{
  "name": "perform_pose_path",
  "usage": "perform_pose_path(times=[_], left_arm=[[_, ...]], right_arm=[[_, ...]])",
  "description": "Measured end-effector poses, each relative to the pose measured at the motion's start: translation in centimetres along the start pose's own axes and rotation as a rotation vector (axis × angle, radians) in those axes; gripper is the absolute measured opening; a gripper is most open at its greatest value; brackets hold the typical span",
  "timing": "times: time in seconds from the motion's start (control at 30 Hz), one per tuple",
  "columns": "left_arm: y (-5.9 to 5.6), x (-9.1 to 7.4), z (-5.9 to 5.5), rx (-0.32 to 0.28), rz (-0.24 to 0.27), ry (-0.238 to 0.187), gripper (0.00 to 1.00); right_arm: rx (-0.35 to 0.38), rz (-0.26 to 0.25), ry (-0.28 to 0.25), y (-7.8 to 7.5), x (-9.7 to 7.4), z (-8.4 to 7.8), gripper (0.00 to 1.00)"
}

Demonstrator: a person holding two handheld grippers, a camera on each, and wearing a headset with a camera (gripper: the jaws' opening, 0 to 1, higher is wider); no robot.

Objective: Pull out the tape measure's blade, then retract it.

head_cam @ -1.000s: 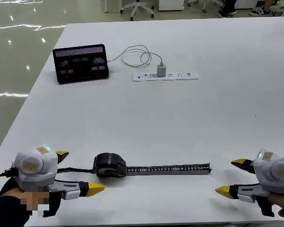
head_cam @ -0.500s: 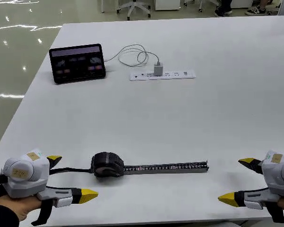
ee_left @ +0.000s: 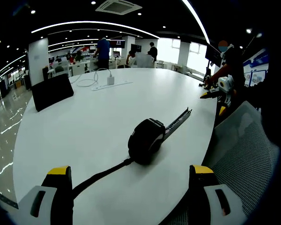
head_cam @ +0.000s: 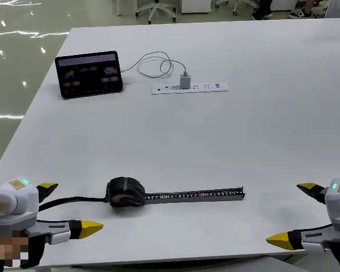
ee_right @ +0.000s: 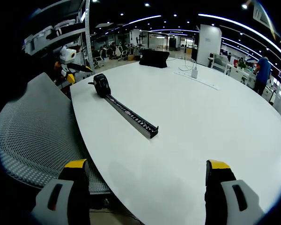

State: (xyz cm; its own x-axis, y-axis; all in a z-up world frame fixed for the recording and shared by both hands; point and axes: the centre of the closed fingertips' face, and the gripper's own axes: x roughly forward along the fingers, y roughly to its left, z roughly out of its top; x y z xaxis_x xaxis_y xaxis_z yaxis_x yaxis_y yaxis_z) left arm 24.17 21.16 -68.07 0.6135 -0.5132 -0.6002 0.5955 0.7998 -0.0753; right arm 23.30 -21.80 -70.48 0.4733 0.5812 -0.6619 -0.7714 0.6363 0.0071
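A black tape measure [head_cam: 125,192] lies on the white table [head_cam: 215,136], its dark blade [head_cam: 195,195] pulled out to the right and flat on the surface. A black strap trails left from the case. My left gripper [head_cam: 68,208] hovers open at the table's near left corner, well short of the case [ee_left: 146,138]. Open too, my right gripper [head_cam: 297,214] hangs at the near right edge, apart from the blade's end hook [ee_right: 152,131]. Nothing sits between either pair of yellow-tipped fingers.
A dark tablet [head_cam: 89,74] stands at the far left of the table. A white power strip [head_cam: 190,87] with a charger and coiled cable lies behind the middle. A grey mesh chair [ee_right: 33,140] sits at the near edge.
Both grippers have drawn outward and back toward the near edge, away from the tape measure. The tape measure and its extended blade have stayed put; the head camera tilted slightly.
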Motion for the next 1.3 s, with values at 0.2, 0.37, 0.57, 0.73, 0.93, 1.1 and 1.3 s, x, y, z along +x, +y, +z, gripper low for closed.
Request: perform_pose_path(times=[0.2,0.37,0.57,0.73,0.93,1.1,1.3], left_arm=[[0.2,-0.8,-0.4,-0.007,0.015,0.002,1.00],[0.5,-1.3,-0.4,-0.005,0.020,0.002,1.00],[0.7,-1.4,-0.2,-0.002,0.024,-0.002,1.00],[0.6,-1.5,0.0,-0.001,0.025,-0.014,1.00],[0.5,-1.4,0.0,0.004,0.022,-0.014,1.00],[0.5,-1.3,0.0,0.001,0.024,-0.014,1.00],[0.7,-1.1,0.6,-0.021,0.032,-0.035,1.00]], right_arm=[[0.013,-0.012,-0.018,0.1,-1.1,0.7,1.00],[0.013,-0.012,-0.010,0.1,-1.3,0.6,1.00],[0.009,-0.009,-0.005,0.0,-1.6,0.7,1.00],[-0.001,-0.007,-0.003,-0.1,-1.6,0.9,1.00],[-0.004,-0.002,-0.001,0.1,-1.8,0.9,1.00],[0.010,-0.001,-0.011,0.3,-2.1,1.1,1.00],[0.016,-0.005,-0.001,-0.2,-2.1,0.6,1.00]])
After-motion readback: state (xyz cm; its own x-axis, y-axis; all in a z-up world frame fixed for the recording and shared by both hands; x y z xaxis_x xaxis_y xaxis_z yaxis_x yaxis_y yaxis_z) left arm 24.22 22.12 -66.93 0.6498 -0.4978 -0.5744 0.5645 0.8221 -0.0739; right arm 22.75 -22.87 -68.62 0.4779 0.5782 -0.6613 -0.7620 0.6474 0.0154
